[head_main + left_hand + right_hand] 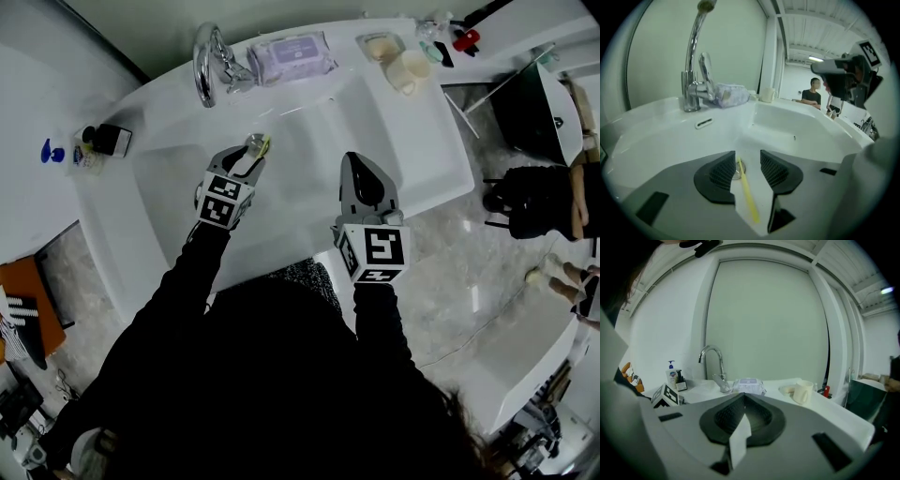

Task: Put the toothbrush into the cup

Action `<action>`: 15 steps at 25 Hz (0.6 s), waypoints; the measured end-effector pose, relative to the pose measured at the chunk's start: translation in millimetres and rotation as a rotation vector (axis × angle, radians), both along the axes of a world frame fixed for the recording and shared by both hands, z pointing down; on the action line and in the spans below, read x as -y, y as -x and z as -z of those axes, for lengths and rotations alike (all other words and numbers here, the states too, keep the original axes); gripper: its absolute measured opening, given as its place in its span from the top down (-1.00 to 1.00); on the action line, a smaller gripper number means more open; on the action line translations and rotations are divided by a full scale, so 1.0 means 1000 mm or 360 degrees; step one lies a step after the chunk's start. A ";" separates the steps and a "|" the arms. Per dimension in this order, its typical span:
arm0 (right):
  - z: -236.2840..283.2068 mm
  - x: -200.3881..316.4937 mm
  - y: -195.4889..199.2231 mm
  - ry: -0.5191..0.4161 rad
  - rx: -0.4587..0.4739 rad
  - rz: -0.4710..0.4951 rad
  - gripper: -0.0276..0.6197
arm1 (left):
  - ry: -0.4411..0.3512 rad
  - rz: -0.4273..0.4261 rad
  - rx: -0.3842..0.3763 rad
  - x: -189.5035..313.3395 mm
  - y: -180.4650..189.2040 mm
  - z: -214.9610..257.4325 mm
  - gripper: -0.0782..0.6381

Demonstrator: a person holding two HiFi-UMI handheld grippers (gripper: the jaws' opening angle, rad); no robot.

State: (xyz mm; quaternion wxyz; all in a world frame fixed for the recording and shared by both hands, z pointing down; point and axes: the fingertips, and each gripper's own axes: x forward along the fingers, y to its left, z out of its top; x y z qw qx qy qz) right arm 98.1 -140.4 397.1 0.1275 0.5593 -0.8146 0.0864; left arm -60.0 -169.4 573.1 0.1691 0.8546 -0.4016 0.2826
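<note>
**Left tool** [747,161]: jaws spread, lowered into the sink basin [309,141], nothing pinched.

**Toothbrush** [747,194]: yellow and slender. It lies on the basin floor between the spread jaws, its far end by the drain [737,172], running closer to the left pad than to the right. The pads do not appear to press on it.

**Step in hand, judged:** the pickup.
- Centre the handle between the pads before closing.
- Set the tips low against the porcelain, since the shaft is thin and the basin looks slick.
- Close squarely across the handle so it does not roll or skid toward the drain.

**Right tool** [743,398]: jaws pressed together, empty, held above the basin's right side.

**Cup** [405,70]: cream mug, on the surface at the far right corner, well apart from the toothbrush.

**Surface** [122,197]: white sink counter. It carries:
- a chrome faucet [208,61];
- a pack of wet wipes [289,54];
- a soap dish [380,45];
- a pump bottle [671,373] at the left.

**Room:** pale plain wall, marbled floor [450,291], and a person [812,96] standing far off.
</note>
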 end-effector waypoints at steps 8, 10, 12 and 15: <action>-0.009 0.009 0.002 0.0025 0.0020 -0.0013 0.90 | 0.0207 -0.0019 0.0140 -0.006 0.008 -0.059 0.35; -0.010 0.009 0.003 0.0028 0.0019 -0.0012 0.90 | 0.0267 -0.0027 0.0167 -0.010 0.008 -0.073 0.35; -0.012 0.009 0.004 0.0040 0.0020 -0.0008 0.90 | 0.0325 -0.0015 0.0185 -0.013 0.009 -0.084 0.35; -0.015 0.010 0.006 0.0057 0.0031 0.0004 0.90 | 0.0388 0.0017 0.0185 -0.016 0.009 -0.094 0.35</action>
